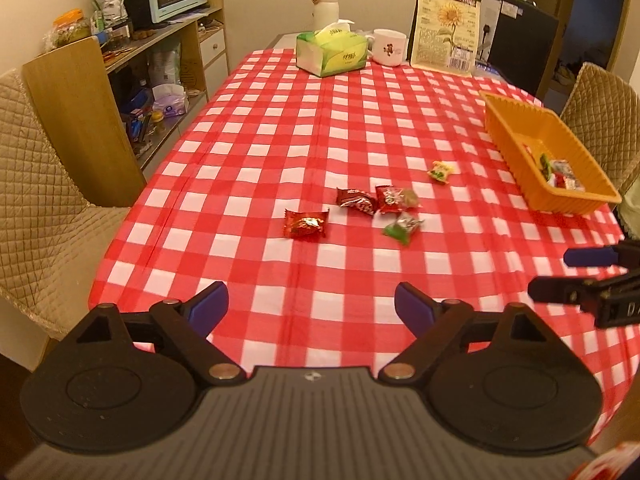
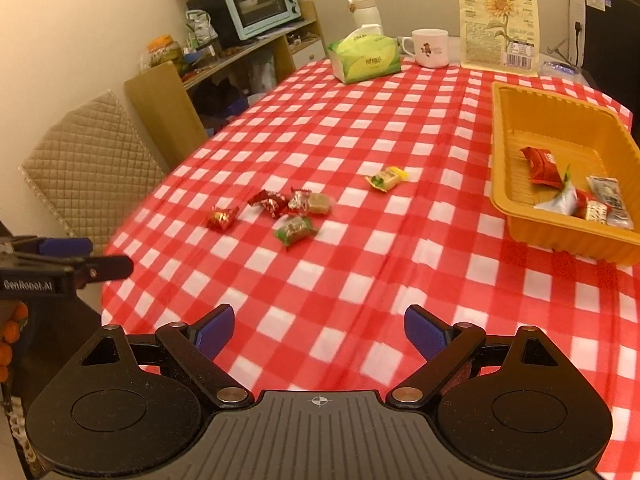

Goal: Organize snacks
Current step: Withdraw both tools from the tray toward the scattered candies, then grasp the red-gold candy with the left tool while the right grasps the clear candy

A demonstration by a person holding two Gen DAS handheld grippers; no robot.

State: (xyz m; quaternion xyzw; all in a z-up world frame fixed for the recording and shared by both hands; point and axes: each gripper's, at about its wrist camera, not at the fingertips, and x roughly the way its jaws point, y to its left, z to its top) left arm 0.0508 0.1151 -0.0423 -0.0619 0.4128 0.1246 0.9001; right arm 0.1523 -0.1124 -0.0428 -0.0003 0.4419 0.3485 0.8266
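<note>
1. Both grippers hang wide apart and empty over the near edge of the table [image 1: 280, 128]: the left gripper [image 1: 311, 308] with nothing between its blue pads, the right gripper [image 2: 319, 330] likewise bare.

2. Ahead of the fingers, toward the middle of the red-checked cloth, lies a loose cluster of wrapped snacks: a red candy [image 1: 305, 223] nearest the left gripper, a dark red candy [image 1: 355, 201] and a red-and-tan sweet [image 1: 396, 199] touching behind it, and a green sweet [image 1: 403, 227] just beside them.

3. A yellow-green candy [image 2: 386, 178] sits apart, between the cluster and the orange tray [image 2: 500, 168], closer to the right gripper's side.

4. The tray stands by the table's right edge, its long axis running away from the near edge, with several wrapped snacks already gathered at its near end.

5. The red candy lies almost straight ahead of the left gripper, its twisted ends pointing across the table; the left hand looks the nearer for it, while the right hand appears better placed for the lone yellow-green candy and the tray.

6. At the far edge stand a tissue box [image 1: 331, 53], a white mug [image 1: 388, 47] and a sunflower seed bag [image 1: 447, 26].
</note>
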